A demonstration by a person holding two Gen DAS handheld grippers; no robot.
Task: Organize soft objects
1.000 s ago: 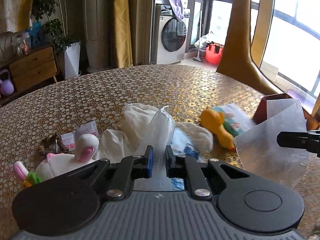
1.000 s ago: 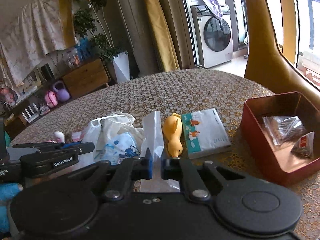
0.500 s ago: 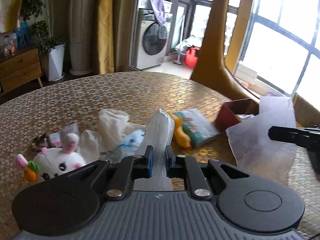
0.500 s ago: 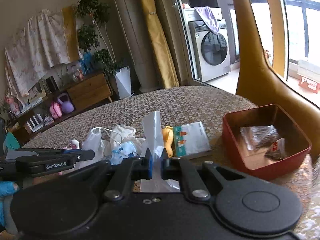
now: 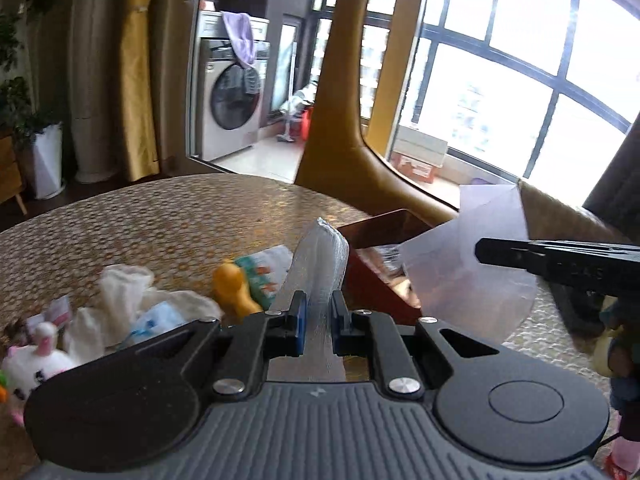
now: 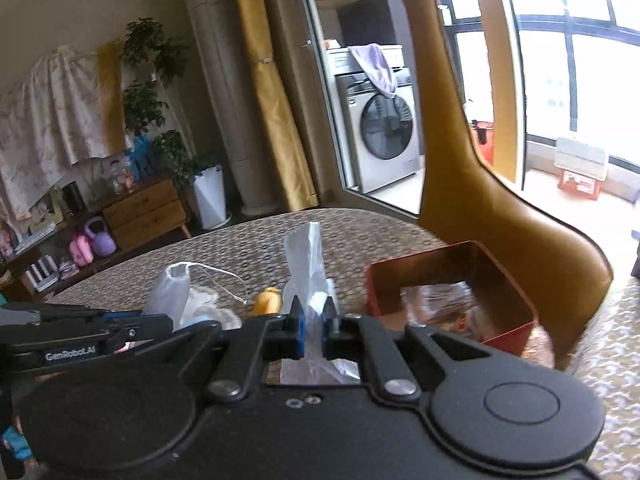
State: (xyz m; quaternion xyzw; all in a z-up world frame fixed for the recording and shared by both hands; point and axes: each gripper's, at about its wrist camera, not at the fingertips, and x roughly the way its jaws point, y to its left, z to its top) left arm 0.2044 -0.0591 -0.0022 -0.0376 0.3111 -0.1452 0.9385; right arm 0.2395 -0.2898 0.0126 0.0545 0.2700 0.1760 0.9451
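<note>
My left gripper (image 5: 318,320) is shut on a white mesh pouch (image 5: 320,256), which stands up between its blue pads. In the right wrist view the same left gripper (image 6: 80,332) is at the left, with the mesh pouch (image 6: 168,292) and its drawstring hanging from it. My right gripper (image 6: 312,320) is shut on a clear plastic bag (image 6: 306,264). From the left wrist view the right gripper (image 5: 560,264) reaches in from the right, its plastic bag (image 5: 472,276) hanging over the red box (image 5: 380,226). Both grippers are raised above the table.
The red box (image 6: 424,256) holds crinkled plastic packets. On the patterned round table (image 5: 160,216) lie a yellow duck toy (image 5: 234,286), a tissue pack (image 5: 264,268), white cloth (image 5: 120,292) and a plush bunny (image 5: 36,360). A tan chair back (image 6: 520,232) rises behind the box.
Both grippers have risen and swung to the right toward the red box, each keeping its bag. The toys and cloth have slid to the lower left of the views.
</note>
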